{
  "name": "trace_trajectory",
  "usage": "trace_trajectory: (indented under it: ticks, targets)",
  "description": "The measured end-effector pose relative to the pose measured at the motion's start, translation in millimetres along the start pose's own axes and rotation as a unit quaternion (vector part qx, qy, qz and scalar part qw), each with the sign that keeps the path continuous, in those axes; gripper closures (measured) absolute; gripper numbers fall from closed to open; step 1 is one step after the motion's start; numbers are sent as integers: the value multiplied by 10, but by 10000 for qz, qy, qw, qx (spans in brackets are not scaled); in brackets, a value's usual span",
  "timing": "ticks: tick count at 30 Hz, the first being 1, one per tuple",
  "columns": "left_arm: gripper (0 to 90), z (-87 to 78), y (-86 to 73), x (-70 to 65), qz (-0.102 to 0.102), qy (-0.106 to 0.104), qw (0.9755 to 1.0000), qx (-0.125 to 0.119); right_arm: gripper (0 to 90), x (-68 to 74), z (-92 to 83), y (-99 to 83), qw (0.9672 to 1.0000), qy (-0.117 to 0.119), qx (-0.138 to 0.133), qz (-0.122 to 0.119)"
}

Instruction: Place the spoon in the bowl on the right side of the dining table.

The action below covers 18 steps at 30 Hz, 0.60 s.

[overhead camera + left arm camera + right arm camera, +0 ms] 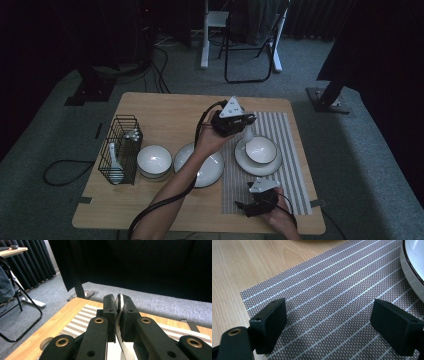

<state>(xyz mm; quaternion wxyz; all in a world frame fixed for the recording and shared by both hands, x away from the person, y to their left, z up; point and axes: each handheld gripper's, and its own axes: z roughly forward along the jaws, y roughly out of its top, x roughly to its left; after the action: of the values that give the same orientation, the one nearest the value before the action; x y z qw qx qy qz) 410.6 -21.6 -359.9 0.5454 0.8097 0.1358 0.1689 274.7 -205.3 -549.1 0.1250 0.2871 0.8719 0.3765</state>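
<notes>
Left gripper (245, 125) is clamped on a white spoon (121, 315), held at 11 o'clock of the bowl (261, 149); placement is judged pending. Right gripper (248, 205) is rested wide open, holding nothing, on the placemat (332, 295).

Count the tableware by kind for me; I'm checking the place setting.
Bowls: 2, one beside the wire rack, one on a plate.
Plates: 2, one bare, one on the striped placemat.
Spoons: 2 clearly seen, one in the rack, one clamped in the left gripper.
Total: 6

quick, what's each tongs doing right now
left tongs: shut on a white ceramic spoon
right tongs: open, holding nothing, over the grey striped woven placemat
</notes>
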Motion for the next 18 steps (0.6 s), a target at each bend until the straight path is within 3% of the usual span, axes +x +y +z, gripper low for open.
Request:
trace_trajectory:
  ticks: [11,18]
  targets:
    - [854,147,-74,-45,-3,60,10000,35,139,-2,0,0,10000,-1,-6,-14]
    - [853,276,-171,-126,-46,-35,9999,86,139,-2,1,0,10000,-3,-7,-13]
